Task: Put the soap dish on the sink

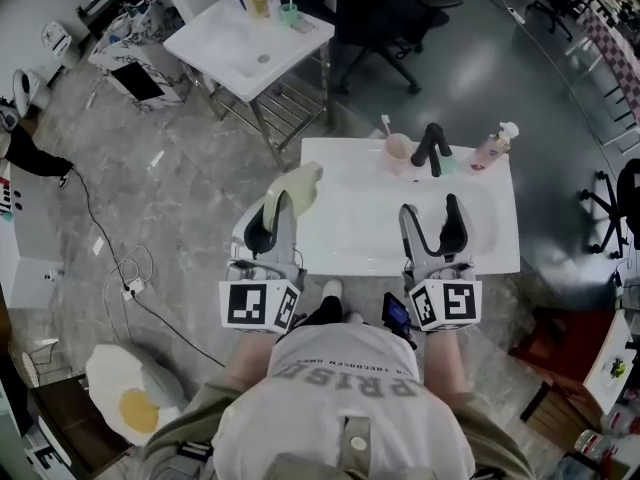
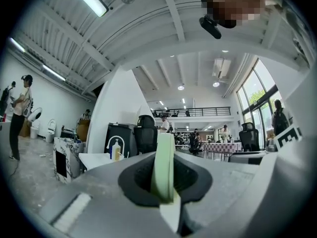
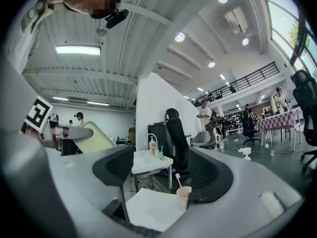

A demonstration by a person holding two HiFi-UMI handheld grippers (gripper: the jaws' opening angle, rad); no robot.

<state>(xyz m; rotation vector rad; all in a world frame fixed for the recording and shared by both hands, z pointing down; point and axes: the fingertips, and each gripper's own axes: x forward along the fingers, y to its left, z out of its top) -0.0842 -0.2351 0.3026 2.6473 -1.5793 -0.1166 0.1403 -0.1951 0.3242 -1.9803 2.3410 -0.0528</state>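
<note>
The soap dish is a pale green, flat oval piece. My left gripper is shut on its near edge and holds it over the left rim of the white sink. In the left gripper view the soap dish stands edge-on, pinched between the two dark pads of the left gripper. My right gripper hovers over the sink's basin, open with nothing between its fingers. In the right gripper view the right gripper frames the sink, and the soap dish shows at the left.
A black faucet, a pink cup with a toothbrush and a pink soap bottle stand along the sink's far rim. A second white sink stands further back left, an office chair behind. Cables lie on the floor at left.
</note>
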